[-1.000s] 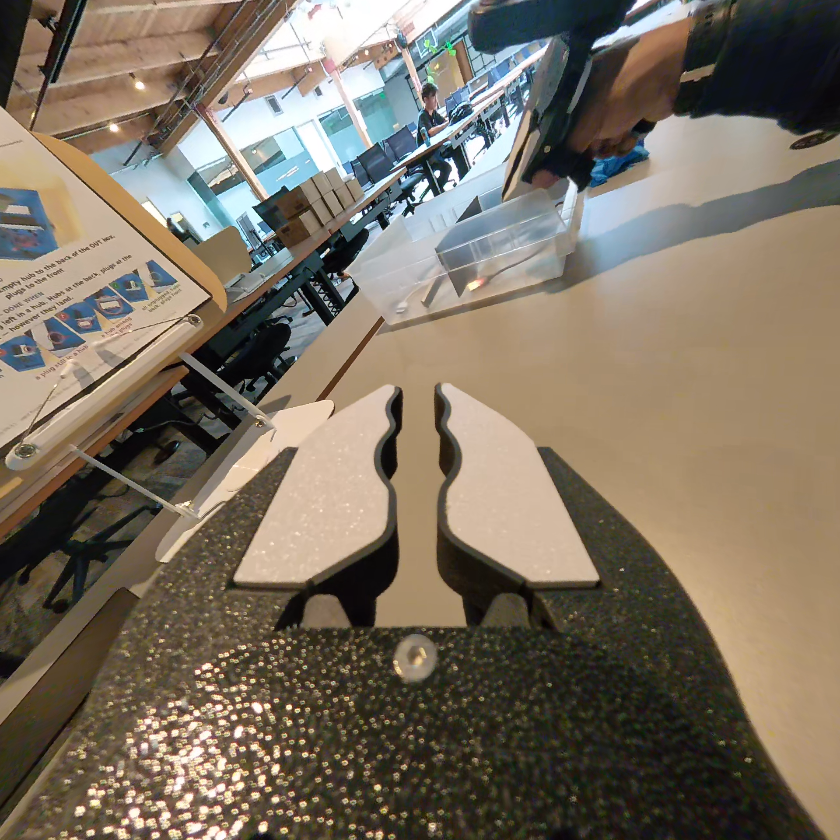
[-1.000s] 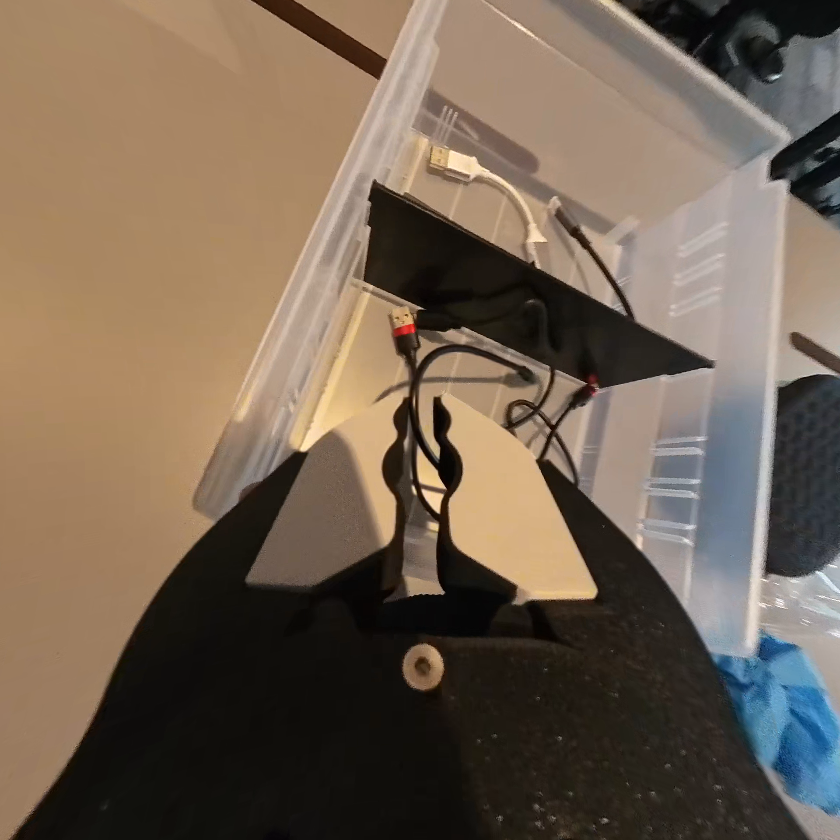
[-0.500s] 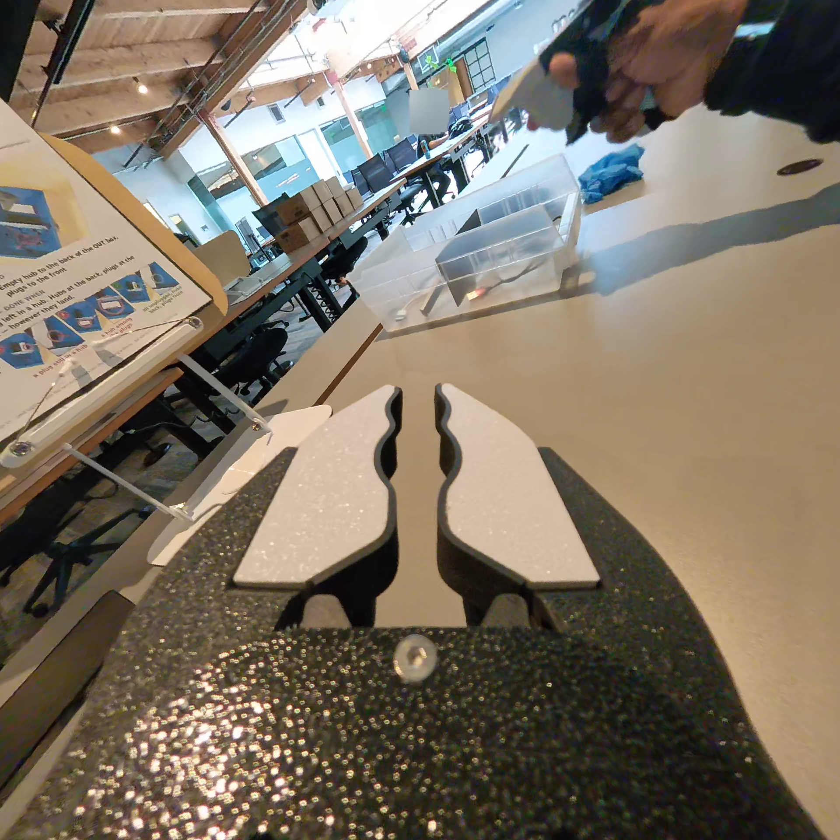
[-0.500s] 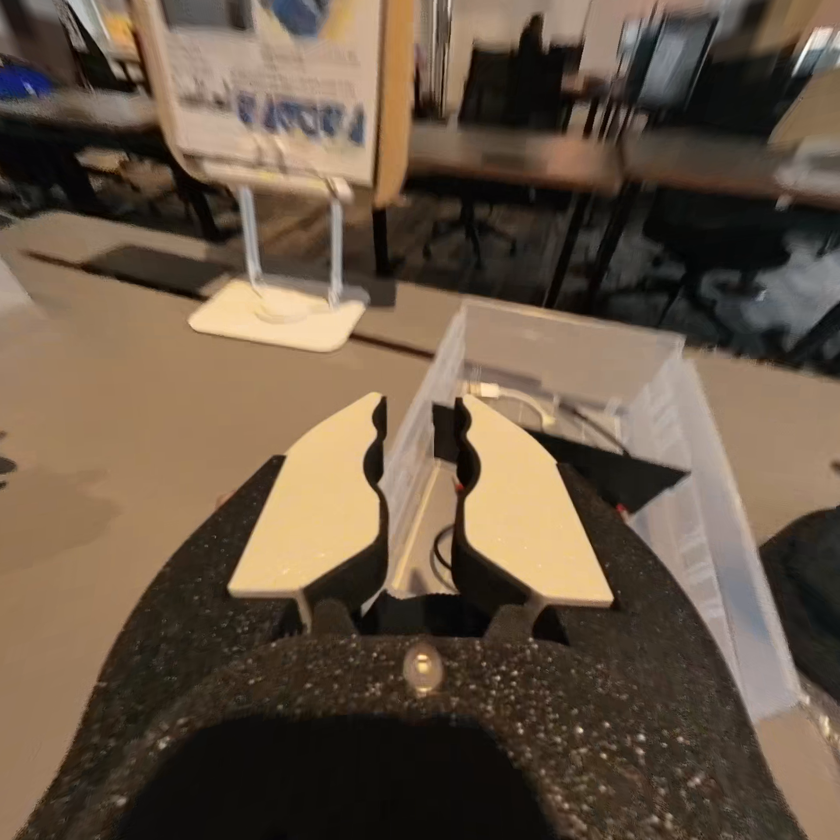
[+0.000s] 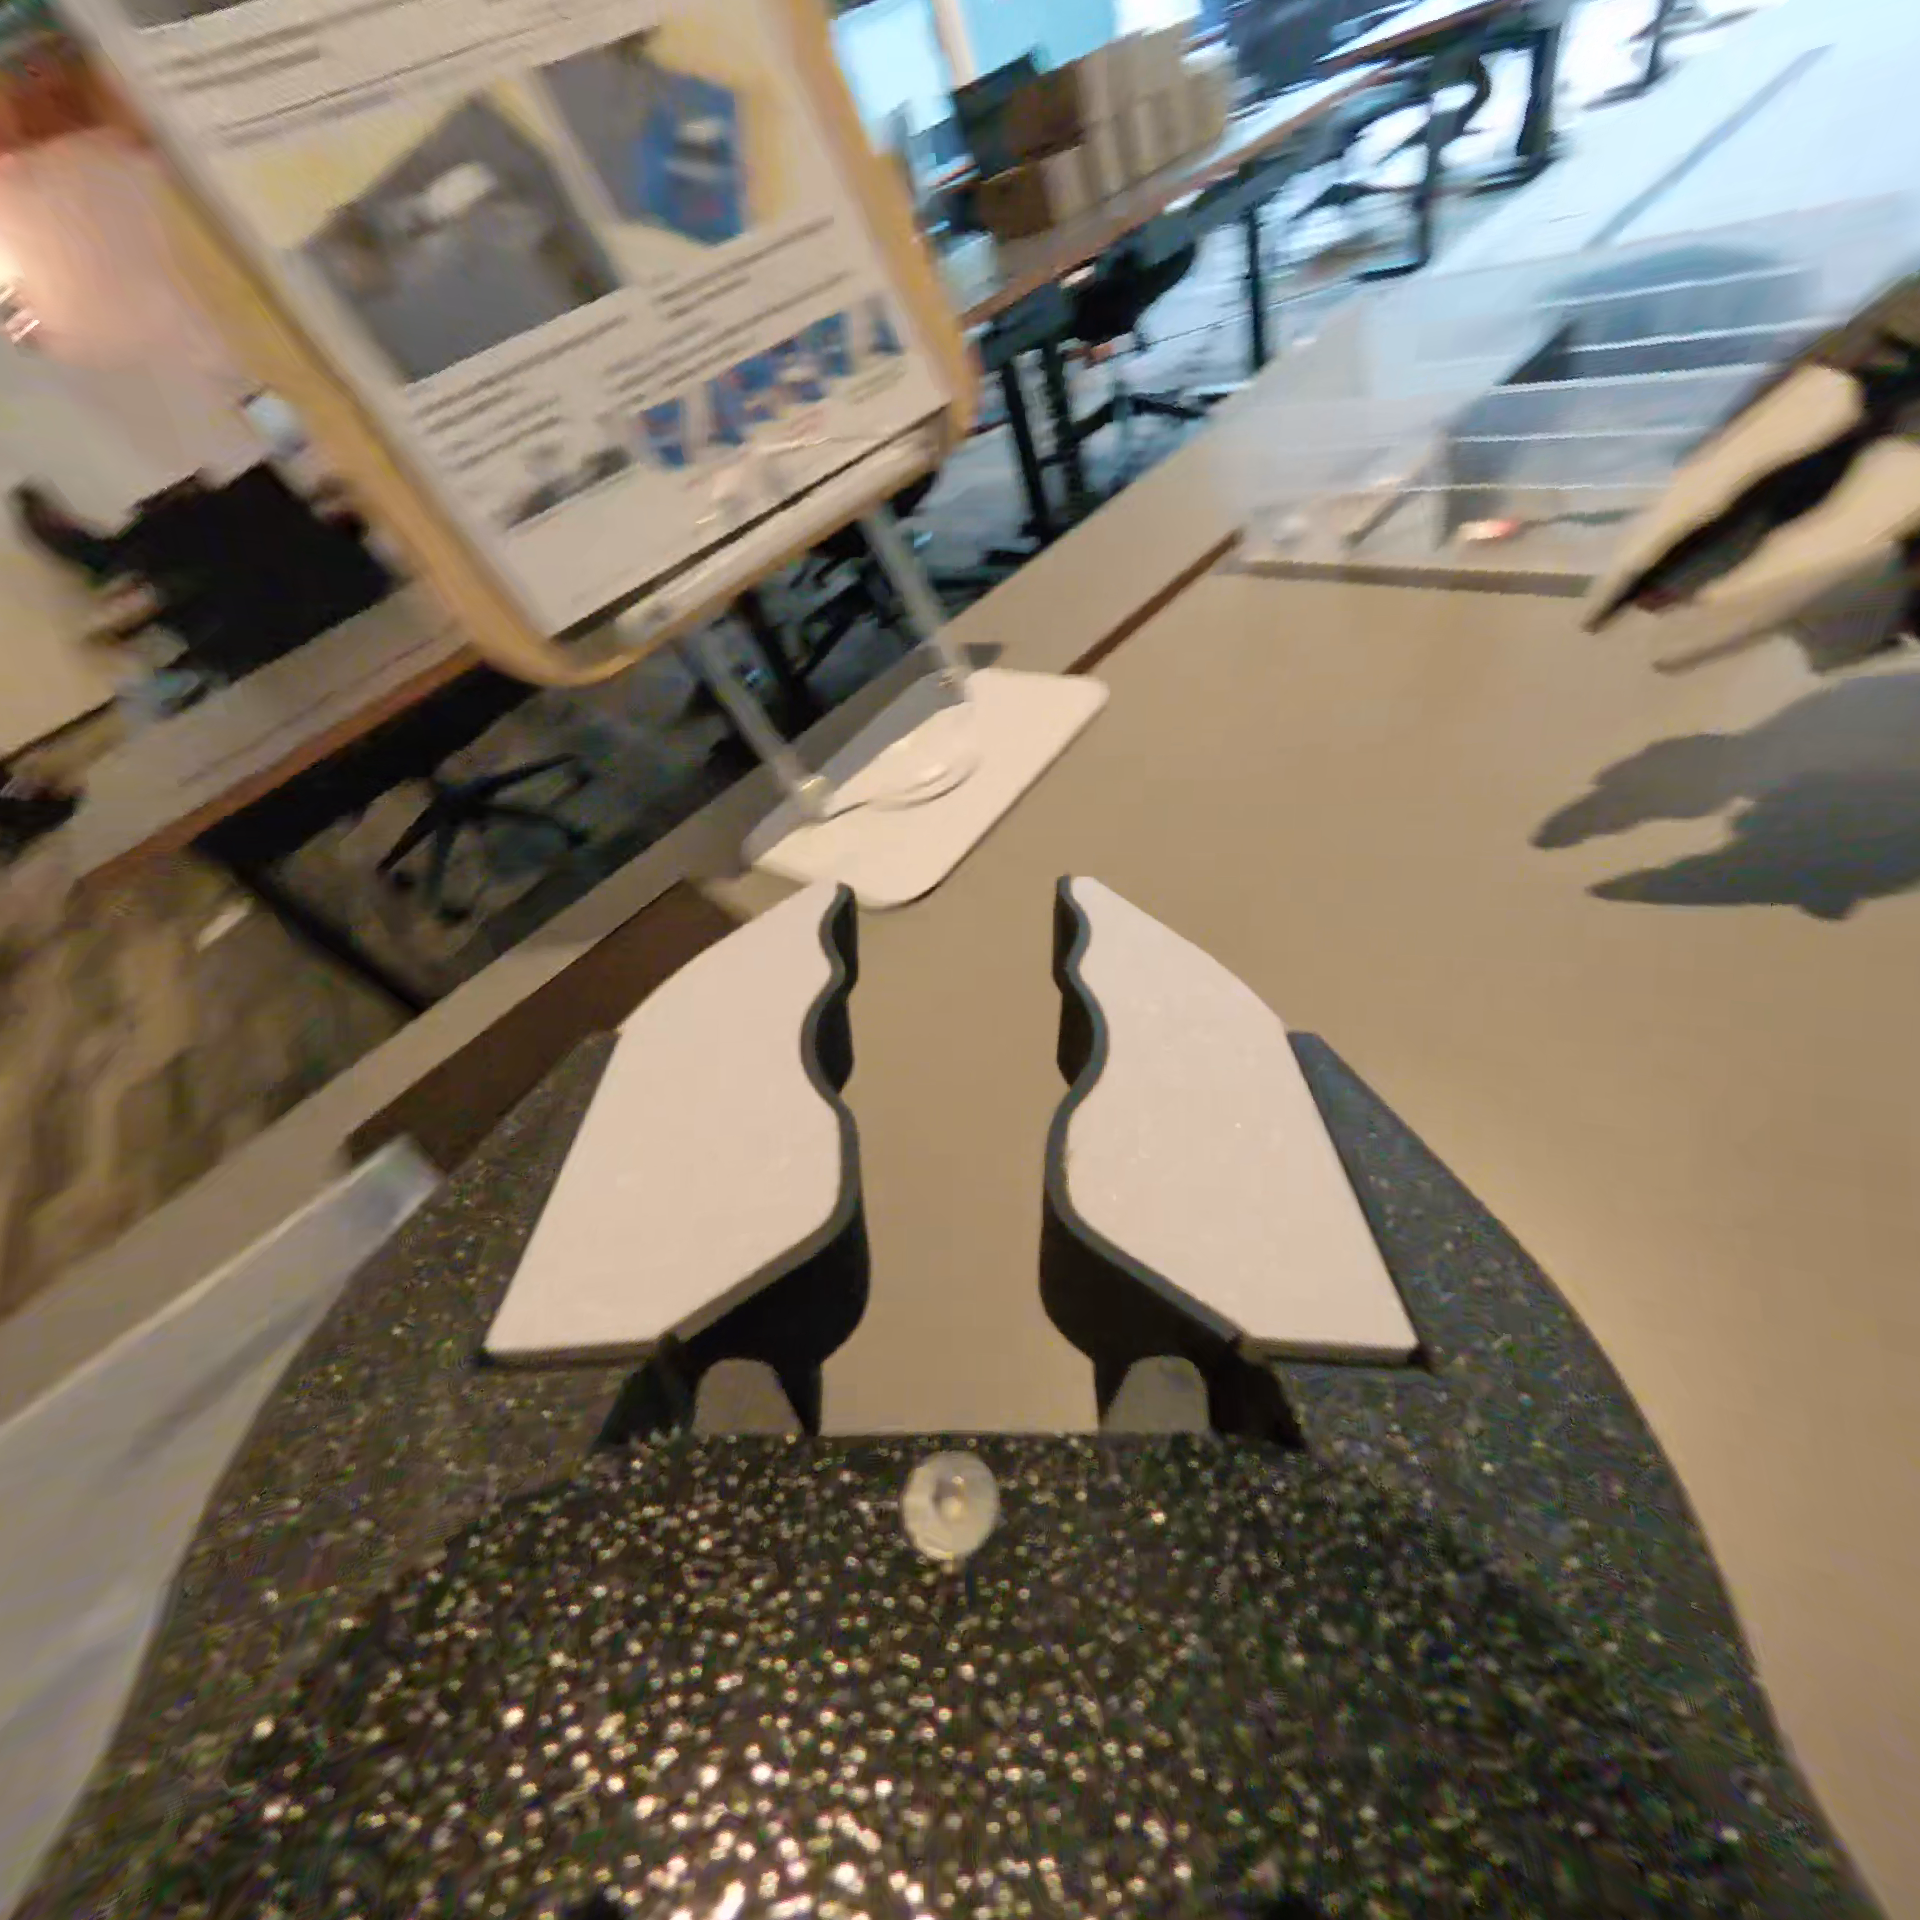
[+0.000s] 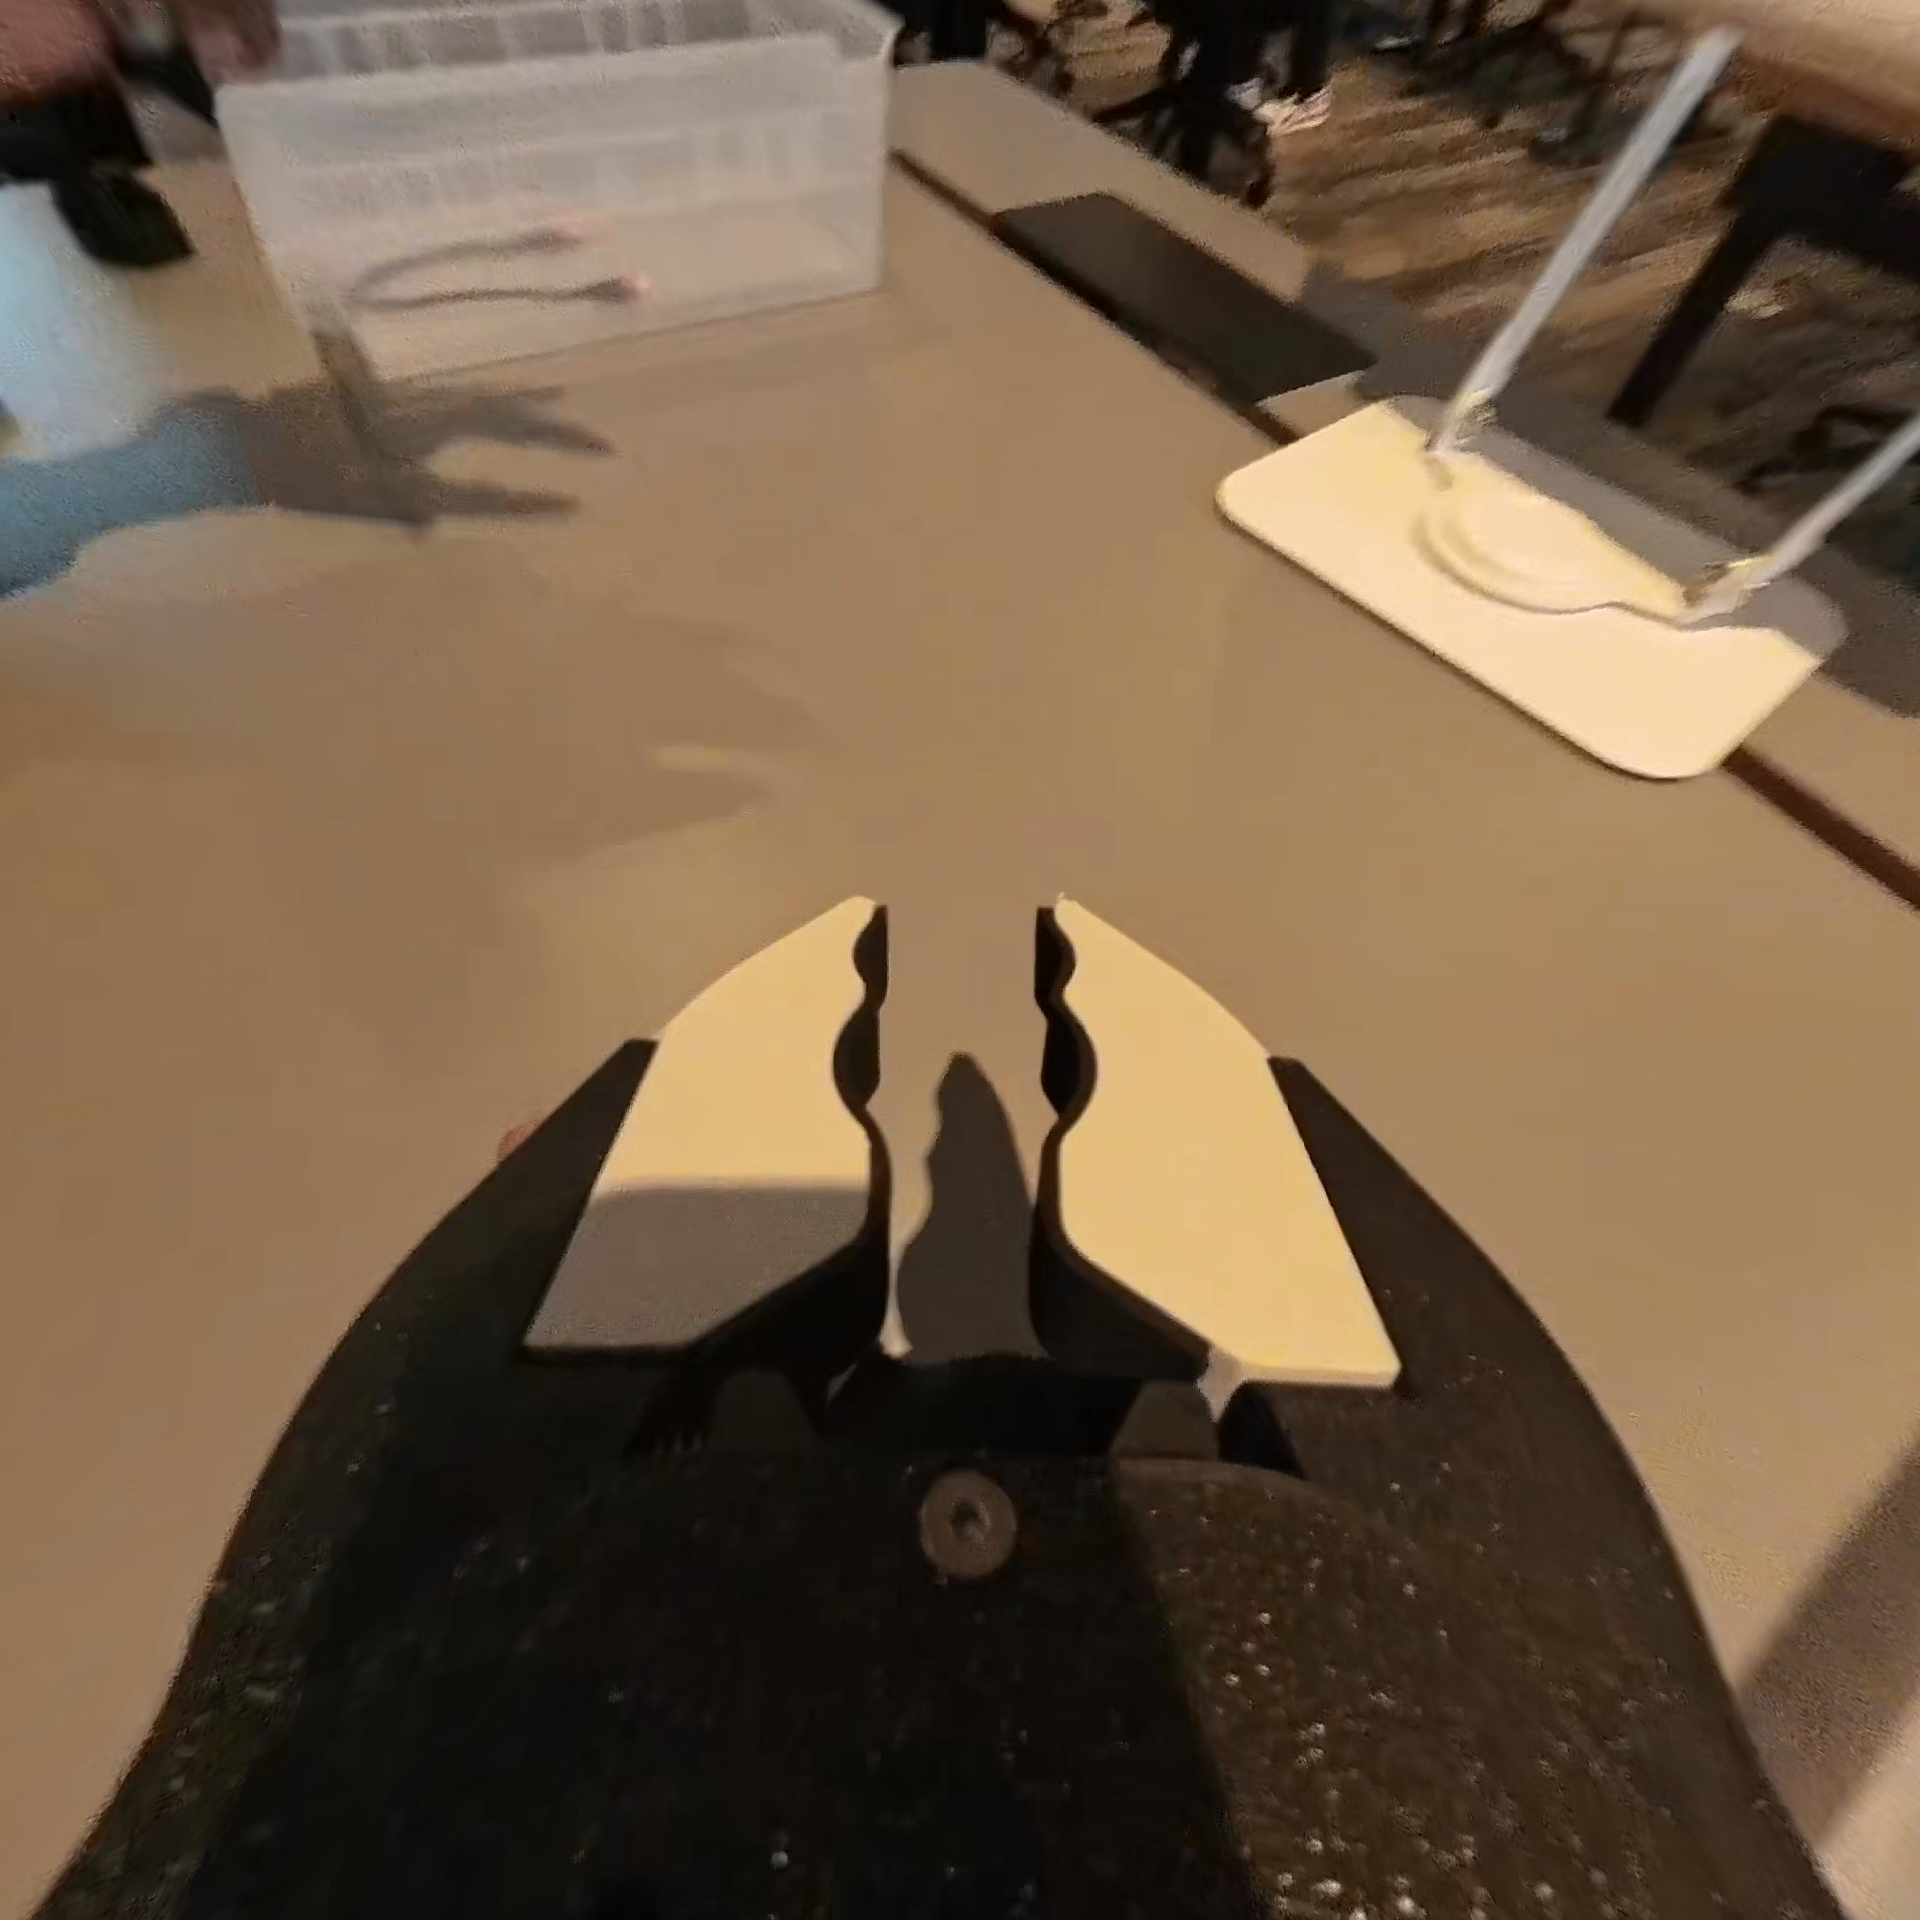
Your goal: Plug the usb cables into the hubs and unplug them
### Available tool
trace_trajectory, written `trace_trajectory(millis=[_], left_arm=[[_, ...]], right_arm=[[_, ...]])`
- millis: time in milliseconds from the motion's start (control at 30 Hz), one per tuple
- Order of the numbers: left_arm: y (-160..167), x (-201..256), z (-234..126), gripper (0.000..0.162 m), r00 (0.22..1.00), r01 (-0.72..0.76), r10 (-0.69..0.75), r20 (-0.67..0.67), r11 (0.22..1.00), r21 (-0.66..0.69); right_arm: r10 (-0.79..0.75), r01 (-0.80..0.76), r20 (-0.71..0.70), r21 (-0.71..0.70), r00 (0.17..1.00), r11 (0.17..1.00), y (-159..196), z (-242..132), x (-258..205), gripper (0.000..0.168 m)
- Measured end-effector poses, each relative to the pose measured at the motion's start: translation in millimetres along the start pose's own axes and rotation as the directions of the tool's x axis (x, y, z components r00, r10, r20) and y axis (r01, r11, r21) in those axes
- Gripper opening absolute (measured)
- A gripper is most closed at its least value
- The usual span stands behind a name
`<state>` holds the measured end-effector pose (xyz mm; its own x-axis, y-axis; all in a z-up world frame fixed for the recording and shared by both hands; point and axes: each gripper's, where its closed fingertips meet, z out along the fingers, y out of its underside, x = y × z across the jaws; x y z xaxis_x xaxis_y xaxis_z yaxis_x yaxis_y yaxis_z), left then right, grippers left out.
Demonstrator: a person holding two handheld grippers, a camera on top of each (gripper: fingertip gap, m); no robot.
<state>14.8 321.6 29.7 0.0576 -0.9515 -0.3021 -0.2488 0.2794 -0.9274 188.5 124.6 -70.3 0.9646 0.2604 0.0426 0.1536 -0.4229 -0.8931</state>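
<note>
Fingers of the left hand-held gripper (image 5: 951,914) and right hand-held gripper (image 6: 961,920) stand parted and empty above the table (image 6: 520,831).

Cables (image 6: 499,281) in the clear bin (image 6: 561,166) are blurred.

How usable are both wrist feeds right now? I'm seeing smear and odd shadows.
Left wrist view: motion blur smears the instruction board and clear bin; the left gripper stays sharp, with hard shadows on the table. Right wrist view: warm cast, blurred bin and stand base; a shadow crosses the right gripper.
</note>
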Motion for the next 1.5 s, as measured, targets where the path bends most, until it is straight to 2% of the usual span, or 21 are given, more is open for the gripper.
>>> trace_trajectory(millis=[133, 200, 267, 400, 533, 667, 867, 967, 1000, 1067, 1200, 1300, 1400, 1500], left_arm=[[35.2, -87.7, -77.3, 0.035, 0.961, 0.133, -0.094, 0.260, 0.981, -0.140], [67.3, -124.3, -105.6, 0.034, 0.921, 0.179, -0.074, 0.382, 0.952, -0.248], [107.6, -145.3, -122.8, 0.028, 0.903, 0.253, -0.073, 0.423, 0.887, -0.387], [185.8, -143.5, -128.2, 0.028, 0.914, 0.394, -0.211, 0.347, 0.668, -0.631], [238.2, -146.5, -125.0, 0.029, 0.902, 0.431, -0.252, 0.350, 0.479, -0.765], [264.7, -147.0, -117.4, 0.034, 0.891, 0.442, -0.296, 0.345, 0.381, -0.812], [281.9, -151.9, -119.8, 0.034, 0.872, 0.474, -0.299, 0.388, 0.315, -0.822], [283.7, -154.7, -120.9, 0.032, 0.849, 0.510, -0.331, 0.411, 0.315, -0.800], [283.7, -153.5, -120.7, 0.026, 0.841, 0.519, -0.352, 0.410, 0.314, -0.795], [283.3, -150.7, -119.0, 0.004, 0.832, 0.527, -0.387, 0.397, 0.328, -0.784], [283.6, -152.5, -118.5, 0.003, 0.823, 0.543, -0.403, 0.400, 0.356, -0.760], [285.2, -158.1, -123.5, 0.003, 0.831, 0.546, -0.352, 0.431, 0.372, -0.751], [271.0, -167.5, -123.6, 0.002, 0.834, 0.551, -0.316, 0.452, 0.452, -0.701], [235.9, -187.2, -124.4, 0.002, 0.851, 0.503, -0.207, 0.483, 0.585, -0.636]], right_arm=[[-0.049, 0.051, 0.051, -0.037, 0.997, 0.998, 11.9, 20.1, -18.1, 0.027], [-0.059, 0.063, 0.066, -0.051, 0.996, 0.997, 16.8, 25.1, -23.0, 0.027], [-0.058, 0.063, 0.078, -0.065, 0.995, 0.996, 21.3, 28.3, -26.1, 0.027], [-0.059, 0.065, 0.080, -0.073, 0.995, 0.995, 25.6, 28.8, -28.0, 0.027], [-0.058, 0.064, 0.081, -0.077, 0.995, 0.995, 28.9, 28.3, -29.3, 0.027], [-0.095, 0.100, 0.053, -0.103, 0.994, 0.990, 36.7, 27.8, -26.4, 0.026], [-0.169, 0.171, 0.025, -0.164, 0.985, 0.972, 51.6, 29.4, -24.0, 0.026], [-0.175, 0.176, 0.026, -0.171, 0.984, 0.969, 53.5, 29.7, -23.4, 0.026], [-0.178, 0.179, 0.021, -0.177, 0.984, 0.968, 54.8, 29.6, -22.4, 0.026], [-0.188, 0.187, 0.015, -0.187, 0.982, 0.964, 57.1, 29.0, -20.6, 0.026], [-0.196, 0.194, 0.006, -0.188, 0.981, 0.963, 57.1, 27.3, -19.7, 0.026], [-0.200, 0.197, 0.000, -0.177, 0.980, 0.964, 54.2, 26.0, -19.8, 0.026], [-0.196, 0.193, -0.003, -0.168, 0.981, 0.967, 52.4, 25.2, -19.8, 0.026], [-0.191, 0.188, -0.004, -0.158, 0.982, 0.969, 50.5, 24.9, -20.0, 0.026]])
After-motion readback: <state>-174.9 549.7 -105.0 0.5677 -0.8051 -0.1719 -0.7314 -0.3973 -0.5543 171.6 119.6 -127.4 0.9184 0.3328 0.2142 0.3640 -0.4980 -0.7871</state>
